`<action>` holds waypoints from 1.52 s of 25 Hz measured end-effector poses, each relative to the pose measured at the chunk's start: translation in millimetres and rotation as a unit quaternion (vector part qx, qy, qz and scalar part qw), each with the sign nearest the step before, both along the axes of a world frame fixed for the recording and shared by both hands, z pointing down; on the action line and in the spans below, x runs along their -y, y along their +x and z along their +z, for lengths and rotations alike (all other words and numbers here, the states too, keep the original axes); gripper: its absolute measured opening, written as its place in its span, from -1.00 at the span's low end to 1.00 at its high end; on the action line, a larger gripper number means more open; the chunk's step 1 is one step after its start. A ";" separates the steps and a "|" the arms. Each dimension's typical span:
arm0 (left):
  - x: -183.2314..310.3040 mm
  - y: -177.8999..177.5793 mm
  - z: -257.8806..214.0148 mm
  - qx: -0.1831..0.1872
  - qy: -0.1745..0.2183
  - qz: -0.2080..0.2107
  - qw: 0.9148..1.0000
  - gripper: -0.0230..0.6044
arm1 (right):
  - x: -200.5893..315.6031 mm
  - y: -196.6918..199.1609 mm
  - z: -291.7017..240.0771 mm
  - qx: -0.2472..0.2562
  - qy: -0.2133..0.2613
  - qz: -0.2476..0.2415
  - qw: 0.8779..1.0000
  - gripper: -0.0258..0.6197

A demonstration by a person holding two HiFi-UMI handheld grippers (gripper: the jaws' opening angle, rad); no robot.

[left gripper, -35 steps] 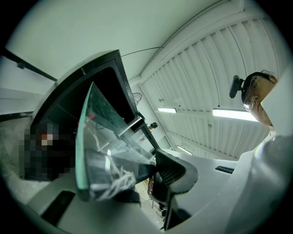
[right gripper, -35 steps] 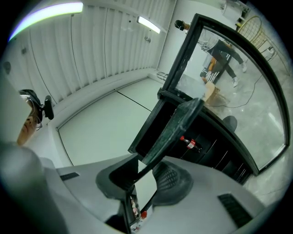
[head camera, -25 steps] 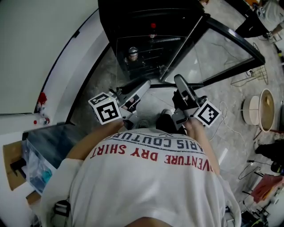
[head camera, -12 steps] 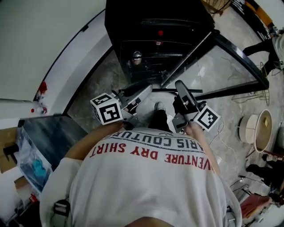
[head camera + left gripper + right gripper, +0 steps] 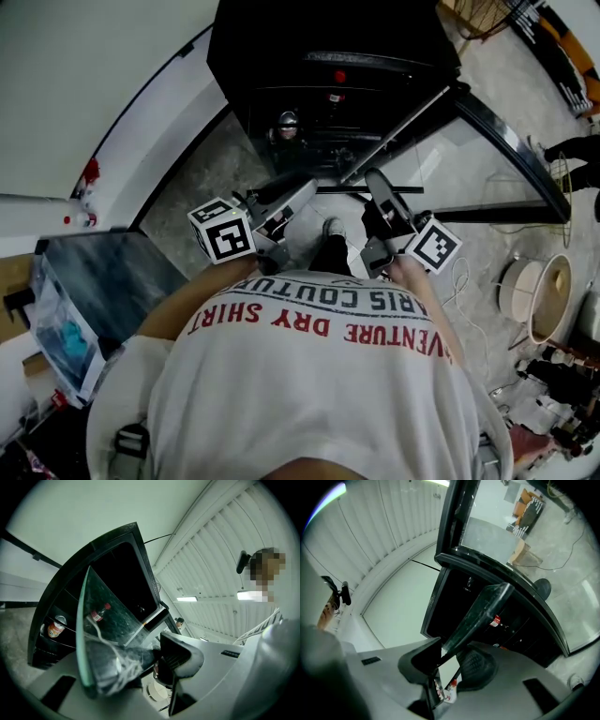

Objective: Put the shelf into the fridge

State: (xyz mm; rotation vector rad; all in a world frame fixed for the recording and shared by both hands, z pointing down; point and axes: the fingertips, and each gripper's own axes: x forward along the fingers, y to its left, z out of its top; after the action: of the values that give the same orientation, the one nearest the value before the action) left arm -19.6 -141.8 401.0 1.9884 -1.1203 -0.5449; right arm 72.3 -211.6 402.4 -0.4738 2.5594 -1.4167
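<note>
Both tongs are clamped on the glass shelf (image 5: 108, 620): left tongs (image 5: 140, 660) and right tongs (image 5: 450, 660) pinch its near edge, one toward each end. The pane is in the air, long axis running across between them. The open fridge (image 5: 328, 37) is dead ahead, equally near both hands.

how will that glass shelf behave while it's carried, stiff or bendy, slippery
Probably stiff: the glass shelf shows a straight edge though the left gripper and right gripper clamp only its near side. Likely slippery and breakable, being smooth bare glass.
</note>
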 end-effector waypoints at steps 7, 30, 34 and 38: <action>25.7 -8.0 4.0 -0.006 -0.004 -0.017 1.000 -0.50 | 28.0 -9.8 4.0 -0.008 -0.003 -0.016 1.000 -0.61; 44.0 -20.1 9.8 0.007 0.002 -0.028 1.000 -0.46 | 47.7 -23.0 8.0 -0.012 0.009 -0.029 0.999 -0.59; 48.8 -23.2 13.7 0.010 0.004 -0.026 1.000 -0.45 | 51.4 -25.9 11.7 -0.012 0.008 -0.031 0.999 -0.58; 73.0 -39.4 23.3 0.007 -0.003 -0.026 1.000 -0.45 | 74.8 -41.6 21.6 -0.018 0.000 -0.033 0.999 -0.59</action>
State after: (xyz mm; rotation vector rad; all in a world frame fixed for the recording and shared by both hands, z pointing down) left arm -59.0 -214.8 424.3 1.9641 -1.1841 -0.5554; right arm 30.7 -286.4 424.0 -0.4226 2.6273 -1.4419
